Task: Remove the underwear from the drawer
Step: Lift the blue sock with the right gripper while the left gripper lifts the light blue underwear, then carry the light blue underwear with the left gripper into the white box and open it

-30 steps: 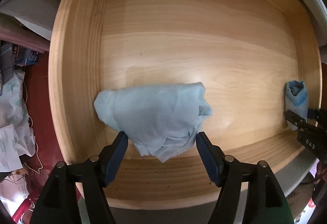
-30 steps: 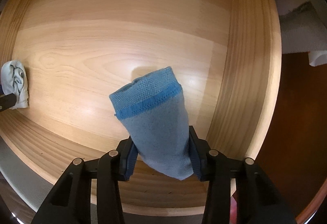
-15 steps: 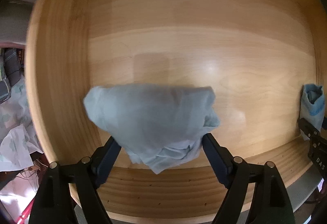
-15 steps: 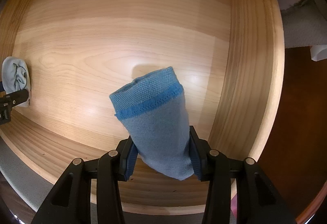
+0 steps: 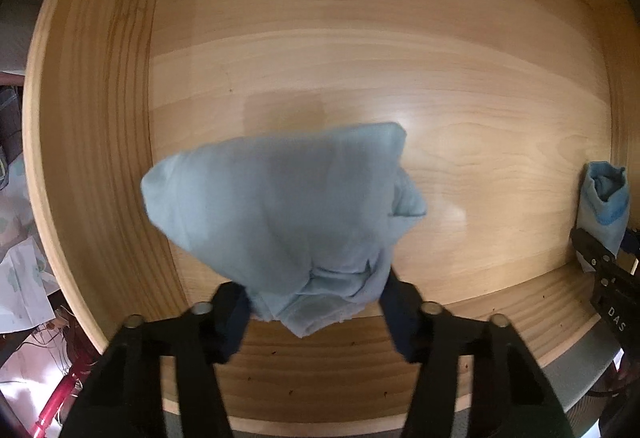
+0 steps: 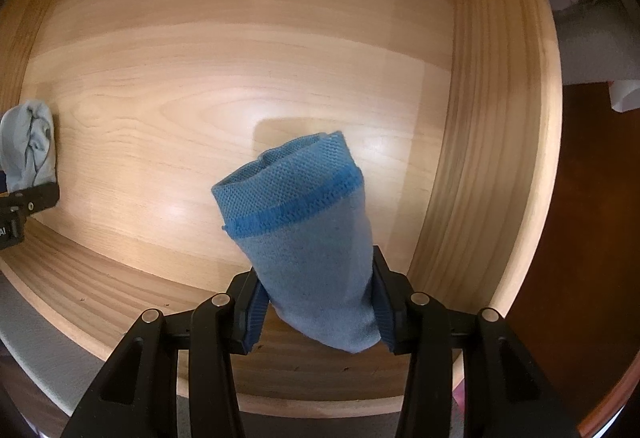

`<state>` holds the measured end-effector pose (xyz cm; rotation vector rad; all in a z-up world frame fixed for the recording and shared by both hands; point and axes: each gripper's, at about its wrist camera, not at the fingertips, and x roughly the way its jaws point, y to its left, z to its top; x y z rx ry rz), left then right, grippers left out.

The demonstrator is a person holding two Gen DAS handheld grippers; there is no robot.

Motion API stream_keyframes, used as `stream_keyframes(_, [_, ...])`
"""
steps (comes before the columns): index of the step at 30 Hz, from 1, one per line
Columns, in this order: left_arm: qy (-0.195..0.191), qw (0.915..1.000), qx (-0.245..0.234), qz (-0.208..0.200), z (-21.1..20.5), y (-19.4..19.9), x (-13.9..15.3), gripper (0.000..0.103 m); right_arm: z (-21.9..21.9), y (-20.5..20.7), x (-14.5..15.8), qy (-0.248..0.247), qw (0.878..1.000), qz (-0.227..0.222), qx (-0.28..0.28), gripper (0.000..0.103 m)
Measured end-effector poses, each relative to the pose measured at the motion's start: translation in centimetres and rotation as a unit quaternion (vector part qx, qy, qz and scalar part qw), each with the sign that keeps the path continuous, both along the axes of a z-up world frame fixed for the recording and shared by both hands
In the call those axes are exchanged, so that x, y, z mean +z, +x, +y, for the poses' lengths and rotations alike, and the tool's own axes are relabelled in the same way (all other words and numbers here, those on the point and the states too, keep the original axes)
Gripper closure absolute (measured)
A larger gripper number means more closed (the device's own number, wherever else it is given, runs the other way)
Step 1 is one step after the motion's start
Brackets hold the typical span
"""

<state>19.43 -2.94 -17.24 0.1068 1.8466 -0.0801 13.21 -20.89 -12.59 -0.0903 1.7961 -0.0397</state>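
While both grippers point steeply down into the wooden drawer (image 5: 100,118), its floor is bare apart from the two garments, so the coming move turns on a lift up and back over the near front wall (image 5: 360,378), which lies directly under both tools.

Pale blue underwear (image 5: 280,206): bunched, broad end spreading away from the tool toward the drawer floor, narrow gathered end between the fingers of the left gripper (image 5: 316,314). Long axis runs roughly along the gripper's pointing line. Jaws are closing at this moment with the cloth between them; both pads appear to touch the gathered end, though motion blur makes the firmness of the pinch uncertain. Whether the lower edge rests on the floor or hangs clear, cannot tell.

Blue underwear with darker knit waistband (image 6: 304,238): clamped between the pads of the right gripper (image 6: 320,310), waistband end farthest from the tool, hanging above the floor near the right side wall (image 6: 480,158).

Each garment sits on its own hand's side; the two are well apart, and neither arm needs to cross.
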Motion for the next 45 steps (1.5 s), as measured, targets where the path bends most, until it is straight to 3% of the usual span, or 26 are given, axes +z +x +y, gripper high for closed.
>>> stream_keyframes(2, [-0.001,1.0,0.0,-0.006,-0.1,-0.3,0.1,0.062,0.0,0.0,0.0,0.001,1.0,0.001,-0.002,0.062])
stream_keyframes(5, [-0.004,0.9999,0.001,-0.012,0.1,-0.5,0.3,0.067,-0.3,0.2,0.5,0.004,1.0,0.003,-0.008,0.064])
stream_keyframes(22, [-0.044,0.9978,0.024,-0.044,1.6,-3.9,3.5,0.071,0.0,0.6,0.6,-0.006,1.0,0.004,-0.002,0.067])
stream_keyframes(27, [-0.044,0.9972,0.021,-0.056,2.9,-3.3,6.1,0.071,0.1,0.5,0.6,-0.007,1.0,0.003,-0.001,0.067])
stream_keyframes(37, [-0.049,0.9943,0.008,-0.094,1.8,-6.1,10.7,0.071,-0.4,0.3,0.2,0.001,1.0,0.002,-0.018,0.067])
stream_keyframes(41, [-0.054,0.9922,0.003,-0.112,3.8,-5.1,12.8,0.071,-0.6,0.4,0.5,0.005,1.0,0.001,-0.024,0.067])
stream_keyframes(45, [-0.059,0.989,0.001,-0.135,4.2,-5.9,16.3,0.071,-1.2,0.3,-0.3,0.007,1.0,0.001,-0.028,0.067])
